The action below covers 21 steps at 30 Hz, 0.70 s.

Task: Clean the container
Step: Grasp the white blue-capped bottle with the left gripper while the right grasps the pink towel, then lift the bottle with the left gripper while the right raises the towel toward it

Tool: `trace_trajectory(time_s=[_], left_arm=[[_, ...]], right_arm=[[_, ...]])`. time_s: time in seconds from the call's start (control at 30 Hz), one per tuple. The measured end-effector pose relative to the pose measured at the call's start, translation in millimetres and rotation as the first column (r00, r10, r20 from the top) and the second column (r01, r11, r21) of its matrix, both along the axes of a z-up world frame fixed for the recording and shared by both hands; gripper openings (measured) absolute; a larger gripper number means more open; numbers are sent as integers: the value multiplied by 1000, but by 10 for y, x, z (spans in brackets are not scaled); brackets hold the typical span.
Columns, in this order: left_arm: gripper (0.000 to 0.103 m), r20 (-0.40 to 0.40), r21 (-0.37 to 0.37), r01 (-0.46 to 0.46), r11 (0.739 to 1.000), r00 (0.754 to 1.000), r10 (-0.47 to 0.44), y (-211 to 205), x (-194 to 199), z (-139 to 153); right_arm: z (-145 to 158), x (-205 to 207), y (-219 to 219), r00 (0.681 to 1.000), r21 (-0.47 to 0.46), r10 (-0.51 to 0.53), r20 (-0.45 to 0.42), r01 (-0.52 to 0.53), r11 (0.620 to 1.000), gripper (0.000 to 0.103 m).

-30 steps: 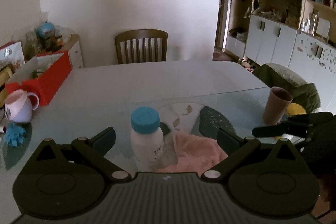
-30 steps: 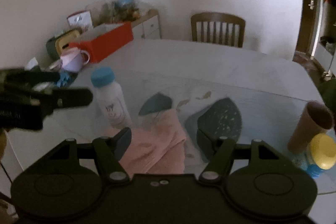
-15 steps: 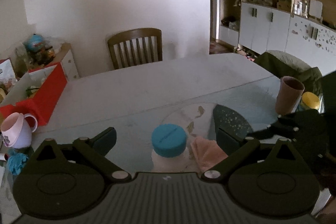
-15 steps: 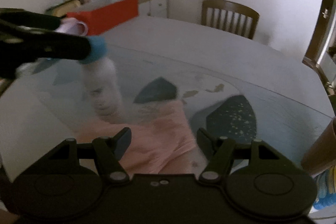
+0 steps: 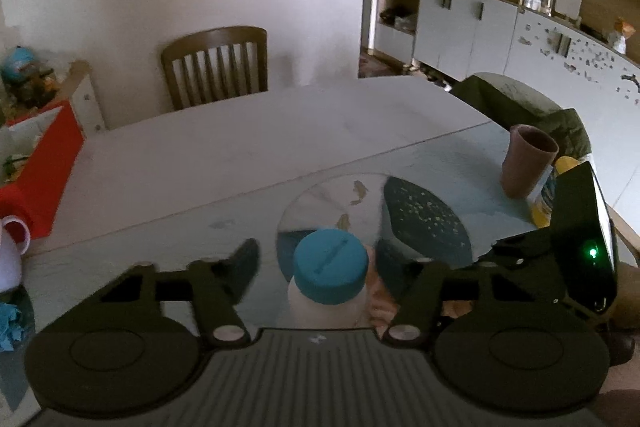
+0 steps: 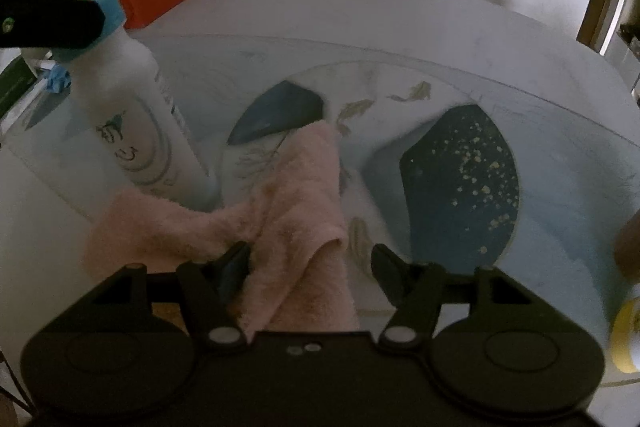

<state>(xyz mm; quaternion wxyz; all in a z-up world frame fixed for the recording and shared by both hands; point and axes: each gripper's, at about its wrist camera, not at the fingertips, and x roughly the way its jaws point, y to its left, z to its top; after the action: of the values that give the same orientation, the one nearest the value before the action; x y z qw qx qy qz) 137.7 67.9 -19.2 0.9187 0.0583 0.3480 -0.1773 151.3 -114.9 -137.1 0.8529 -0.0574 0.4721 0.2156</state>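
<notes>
looking at it now, the white bottle [image 5: 326,301] with the blue cap [image 5: 330,271] stands on the bench [image 5: 248,155] between the left gripper [image 5: 318,265] jaws, which are wide open and not touching it. probably light, smooth plastic and tippy, so i'd grab the body below the cap. the right gripper [image 6: 308,265] jaws are open around the soft pink cloth [image 6: 288,211], not pinching it. brown cup [image 5: 526,161] sits at 2 o'clock, open room at 12.
</notes>
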Motion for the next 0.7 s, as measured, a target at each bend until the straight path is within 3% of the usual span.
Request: trace_trajectory(time_s=[0.03, 0.07, 0.2, 0.27, 0.4, 0.53, 0.63, 0.7], left_arm=[[50, -8, -13, 9, 1000, 1000, -9, 19, 12, -3], [47, -16, -27, 18, 999, 1000, -18, 38, 29, 2], [39, -35, -53, 49, 997, 998, -51, 68, 55, 6], [39, -40, -60, 58, 997, 997, -60, 83, 69, 1], [39, -47, -70, 77, 995, 996, -80, 119, 80, 1], [39, -59, -91, 82, 993, 994, -87, 161, 99, 3], [40, -77, -114, 81, 990, 993, -90, 218, 125, 5], [40, -86, -125, 80, 989, 992, -92, 255, 143, 10]], right_arm=[[-5, 4, -1, 1000, 12, -2, -7, 2, 1000, 55], [-3, 4, -3, 1000, 35, -1, -22, 1, 999, 37], [38, -39, 63, 1000, 49, 4, -13, -3, 999, 18], [100, -73, 74, 1000, 56, -3, 12, 2, 998, 15], [386, -154, -8, 997, 177, -41, 62, 29, 984, 14], [731, -244, -109, 993, 381, -59, 100, 17, 924, 14], [839, -243, -61, 993, 456, -28, 111, -26, 890, 15], [825, -222, 2, 993, 456, -16, 118, -40, 889, 14]])
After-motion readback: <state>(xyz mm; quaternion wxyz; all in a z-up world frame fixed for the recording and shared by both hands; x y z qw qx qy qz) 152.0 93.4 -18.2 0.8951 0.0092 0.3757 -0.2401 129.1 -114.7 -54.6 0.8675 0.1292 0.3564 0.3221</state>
